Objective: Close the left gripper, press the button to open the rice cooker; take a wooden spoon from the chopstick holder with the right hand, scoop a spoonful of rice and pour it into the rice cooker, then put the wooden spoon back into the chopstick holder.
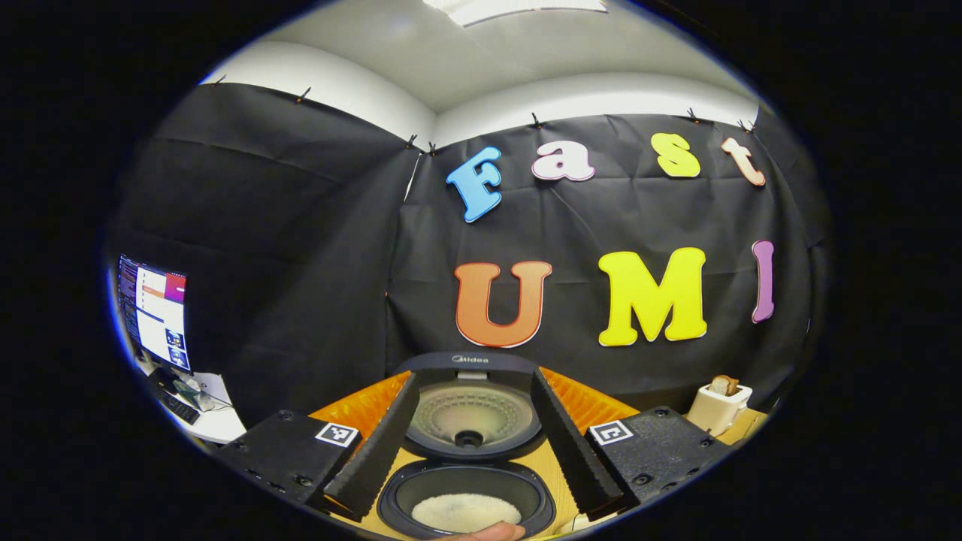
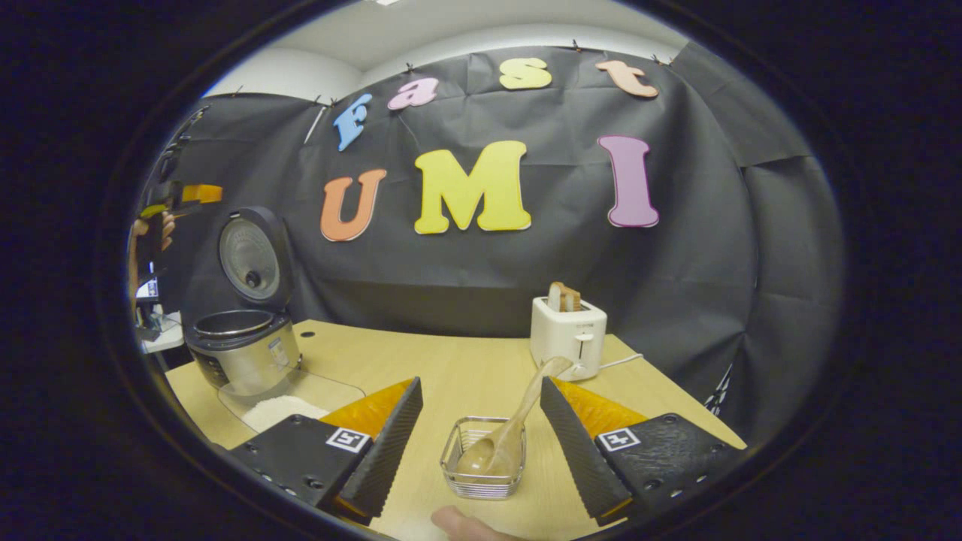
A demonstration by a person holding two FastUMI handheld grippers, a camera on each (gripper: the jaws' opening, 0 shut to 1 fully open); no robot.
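Resting in chopstick holder (image 2: 482,458), wooden spoon (image 2: 505,438) between wide right tongs (image 2: 481,439).

Left gripper view: riding above rice cooker (image 1: 467,451), looking steeply down into open pot and across at raised lid, close in, facing booth wall.

Right gripper view: sitting low over table (image 2: 451,368), facing same wall from farther right, chopstick holder (image 2: 483,458) close between fingers, toaster (image 2: 567,336) beyond.

Both sharing: rice cooker (image 2: 242,342), toaster (image 1: 719,406), wall.
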